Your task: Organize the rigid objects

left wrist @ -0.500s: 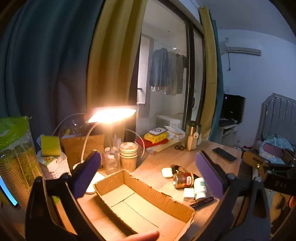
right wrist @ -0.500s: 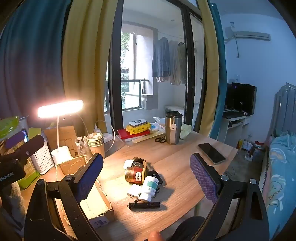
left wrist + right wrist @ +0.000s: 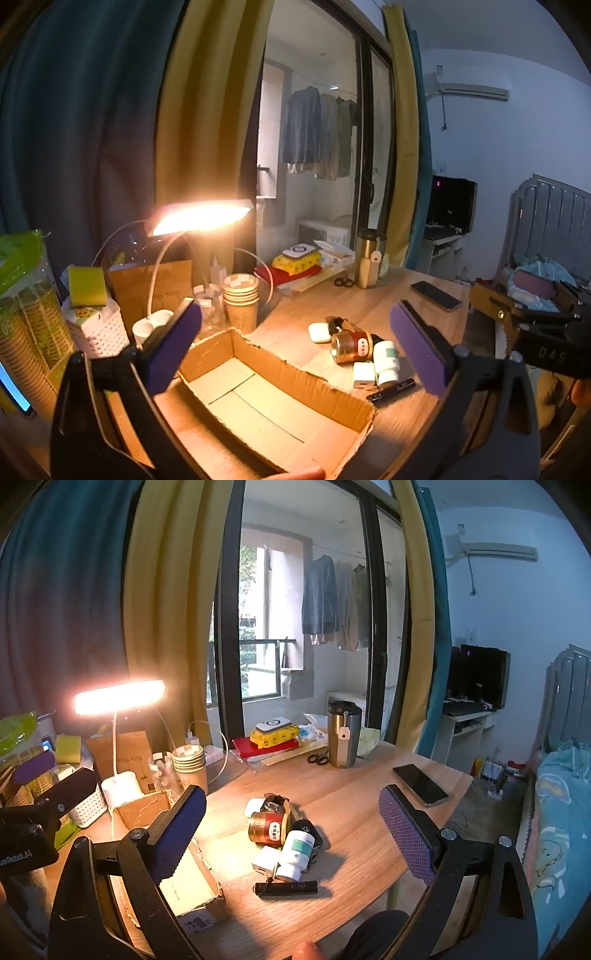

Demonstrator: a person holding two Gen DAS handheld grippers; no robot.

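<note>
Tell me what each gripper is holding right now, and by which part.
Nothing is held. The left gripper and the right gripper both stand wide open in the air, with the small items lying untouched on the table.

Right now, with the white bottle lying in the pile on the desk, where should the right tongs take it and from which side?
Grip the white bottle across its teal-labelled body, coming from above with the right tongs, open. It lies on its side, cap toward the camera, wedged between the white charger cube and car key, so the ends and flanks look crowded.
</note>
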